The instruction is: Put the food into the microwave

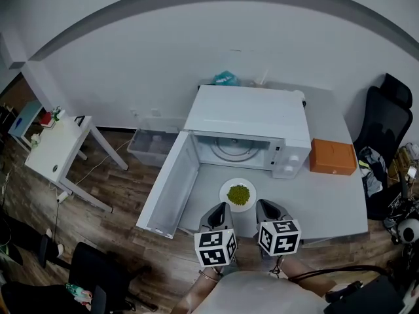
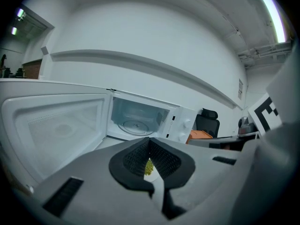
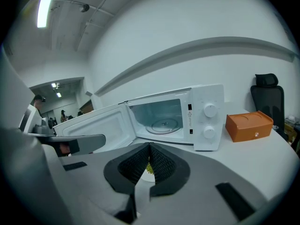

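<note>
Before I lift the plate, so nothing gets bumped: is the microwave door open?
Open. The microwave door stands swung wide to the left; the glass turntable shows inside.

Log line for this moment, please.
microwave: door open | plate of green food: on table, before microwave | left gripper: shut, empty | right gripper: shut, empty

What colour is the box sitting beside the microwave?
The box is orange; the right gripper view shows it best.

right tool, jaws together, faces open microwave.
</note>
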Tool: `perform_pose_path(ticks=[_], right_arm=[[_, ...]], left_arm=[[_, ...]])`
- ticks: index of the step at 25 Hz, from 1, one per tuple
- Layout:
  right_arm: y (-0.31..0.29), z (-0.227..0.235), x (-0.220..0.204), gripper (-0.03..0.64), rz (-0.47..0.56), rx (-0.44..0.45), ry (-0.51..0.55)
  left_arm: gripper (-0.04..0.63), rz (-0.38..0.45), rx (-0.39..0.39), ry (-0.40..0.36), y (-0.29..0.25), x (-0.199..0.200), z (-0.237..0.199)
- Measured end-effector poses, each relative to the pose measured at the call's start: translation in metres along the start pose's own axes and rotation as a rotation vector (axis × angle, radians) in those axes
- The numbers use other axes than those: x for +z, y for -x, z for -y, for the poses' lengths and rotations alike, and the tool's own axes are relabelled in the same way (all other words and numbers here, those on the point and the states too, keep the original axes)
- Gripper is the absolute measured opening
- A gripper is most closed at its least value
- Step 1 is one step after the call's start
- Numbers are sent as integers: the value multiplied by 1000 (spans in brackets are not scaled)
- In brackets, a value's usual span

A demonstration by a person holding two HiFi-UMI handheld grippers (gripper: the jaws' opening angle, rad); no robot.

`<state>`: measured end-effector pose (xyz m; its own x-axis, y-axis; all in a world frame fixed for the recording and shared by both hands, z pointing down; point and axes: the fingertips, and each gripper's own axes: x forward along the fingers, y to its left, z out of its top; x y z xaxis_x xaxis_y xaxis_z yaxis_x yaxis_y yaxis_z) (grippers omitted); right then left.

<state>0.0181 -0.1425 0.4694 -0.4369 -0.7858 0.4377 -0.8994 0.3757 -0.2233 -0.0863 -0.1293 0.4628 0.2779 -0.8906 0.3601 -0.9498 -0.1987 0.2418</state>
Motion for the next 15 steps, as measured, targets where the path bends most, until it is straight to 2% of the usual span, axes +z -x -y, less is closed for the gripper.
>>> perform_pose_path(ticks=[15], right_arm=[[-63,5,42,17,31,-61,-23]], left_arm=[[2,-3,-54,-18,-63,38,-41]])
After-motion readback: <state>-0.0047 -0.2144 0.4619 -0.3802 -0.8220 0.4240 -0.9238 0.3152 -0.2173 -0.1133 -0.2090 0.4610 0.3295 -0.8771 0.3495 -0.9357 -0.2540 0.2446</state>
